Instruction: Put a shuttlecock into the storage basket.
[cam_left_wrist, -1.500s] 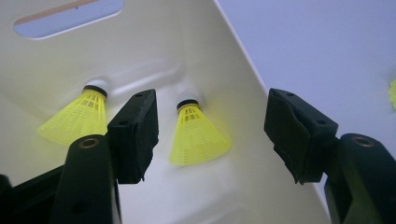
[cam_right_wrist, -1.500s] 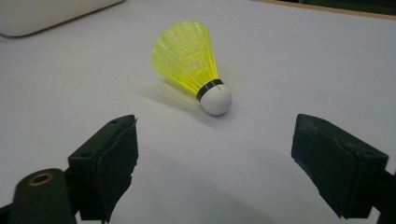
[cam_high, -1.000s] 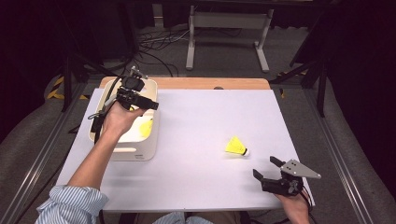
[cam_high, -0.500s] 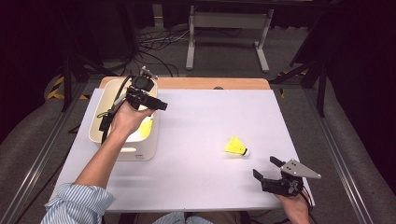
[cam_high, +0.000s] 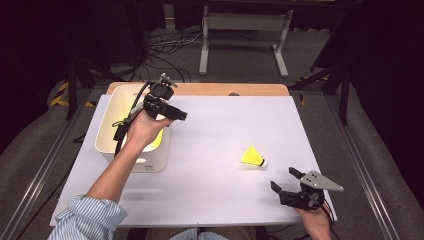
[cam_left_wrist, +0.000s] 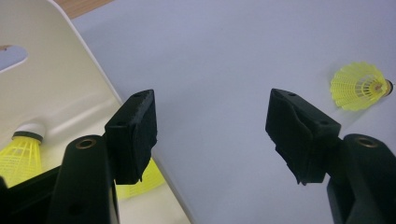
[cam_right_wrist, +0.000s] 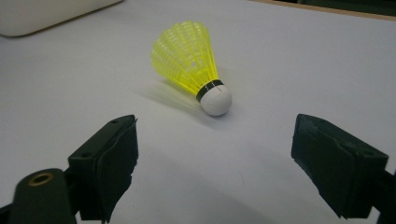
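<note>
The left tool (cam_high: 167, 111), wide and empty, has shifted rightward over the bin's rim (cam_high: 165, 140); right tool (cam_high: 287, 182) wide.

In the left gripper view, the claw's near jaw covers part of a shuttlecock (cam_left_wrist: 140, 182) in the bin (cam_left_wrist: 70, 84); we see another (cam_left_wrist: 18, 156) cut by the edge.

- Table (cam_high: 210, 200) carried a white top; a bare wooden strip (cam_high: 240, 89) ran along its far edge.
- Grey floor (cam_high: 380, 165) lay on both sides.
- White metal stand (cam_high: 243, 22) stood beyond the far edge, cables (cam_high: 172, 42) loose beside it.
- Surroundings were dark.
</note>
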